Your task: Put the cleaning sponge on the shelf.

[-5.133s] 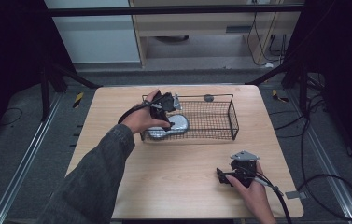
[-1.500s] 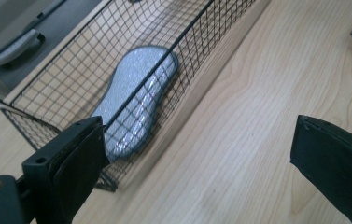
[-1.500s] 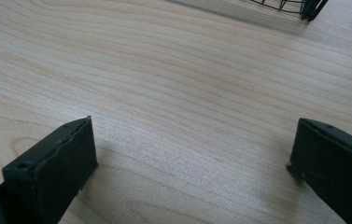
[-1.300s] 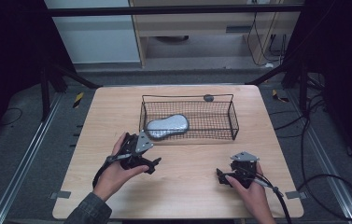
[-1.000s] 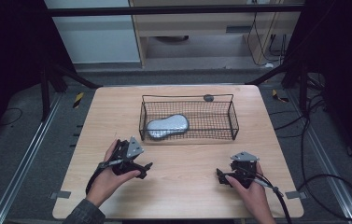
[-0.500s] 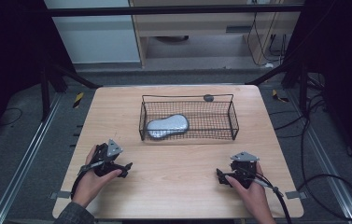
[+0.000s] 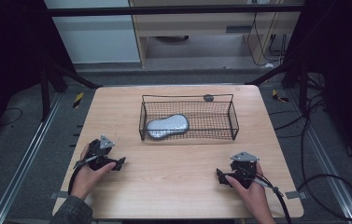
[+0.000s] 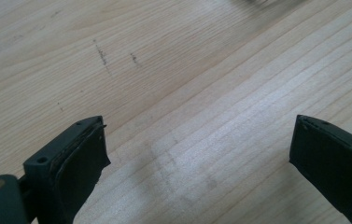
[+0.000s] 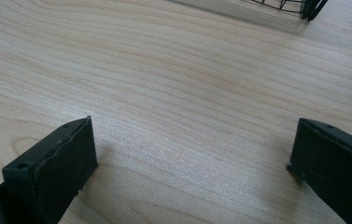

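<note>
A grey, bean-shaped object (image 7: 167,126) lies in the left half of a black wire basket (image 7: 233,122) at the middle back of the wooden table (image 7: 178,186). My left gripper (image 7: 119,163) rests near the table's front left, held by a hand, open and with nothing in it. In the left gripper view its jaws stand wide apart over bare wood (image 8: 197,154). My right gripper (image 7: 219,175) rests at the front right, also open. In the right gripper view its jaws frame bare wood (image 9: 192,154), with a corner of the basket (image 9: 304,7) at the top.
A small dark round thing (image 7: 208,97) sits on the table just behind the basket's back rim. Cables trail from both grippers toward the front edge. Dark floor with rails and loose cables surrounds the table.
My left gripper left the grey object in the basket, then drew back and left to the table's front left. The right gripper has stayed put.
</note>
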`<control>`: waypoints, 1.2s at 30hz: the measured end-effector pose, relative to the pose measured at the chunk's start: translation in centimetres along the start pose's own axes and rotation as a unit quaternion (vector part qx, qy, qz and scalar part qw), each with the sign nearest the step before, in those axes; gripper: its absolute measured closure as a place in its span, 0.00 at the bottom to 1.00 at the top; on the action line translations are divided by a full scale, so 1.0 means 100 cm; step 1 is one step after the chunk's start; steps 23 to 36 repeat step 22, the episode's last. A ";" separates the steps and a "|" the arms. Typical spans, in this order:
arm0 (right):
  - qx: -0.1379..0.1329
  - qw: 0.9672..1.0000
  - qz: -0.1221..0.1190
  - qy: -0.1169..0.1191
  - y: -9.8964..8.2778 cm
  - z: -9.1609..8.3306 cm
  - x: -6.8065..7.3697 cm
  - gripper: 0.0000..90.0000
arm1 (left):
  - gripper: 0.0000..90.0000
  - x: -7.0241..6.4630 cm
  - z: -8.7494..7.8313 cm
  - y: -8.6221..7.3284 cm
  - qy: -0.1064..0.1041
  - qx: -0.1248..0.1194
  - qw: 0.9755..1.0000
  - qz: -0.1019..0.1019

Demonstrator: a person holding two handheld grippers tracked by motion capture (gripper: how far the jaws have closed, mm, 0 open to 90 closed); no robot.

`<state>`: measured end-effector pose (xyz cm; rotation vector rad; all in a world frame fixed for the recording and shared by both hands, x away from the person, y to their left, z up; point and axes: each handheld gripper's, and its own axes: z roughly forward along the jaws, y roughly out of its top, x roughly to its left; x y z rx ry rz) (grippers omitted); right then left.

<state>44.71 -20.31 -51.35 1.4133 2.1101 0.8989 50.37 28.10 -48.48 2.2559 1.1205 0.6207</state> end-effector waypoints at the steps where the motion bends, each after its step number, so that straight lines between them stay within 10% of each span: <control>1: 0.000 1.000 0.000 0.000 0.000 0.000 0.000 0.01 | 0.04 0.001 0.001 -0.001 0.000 0.002 1.000 -0.001; 11: 0.001 1.000 0.000 0.001 0.000 0.000 0.000 0.00 | 0.01 0.006 0.012 -0.009 -0.005 -0.005 1.000 -0.023; 16: 0.000 1.000 0.000 0.001 0.002 0.002 -0.002 0.00 | 0.00 0.014 0.016 -0.016 -0.033 -0.015 0.997 -0.072; 36: 0.001 1.000 0.003 0.001 0.002 0.002 -0.003 0.00 | 0.00 0.013 0.016 -0.022 -0.029 -0.036 0.996 -0.072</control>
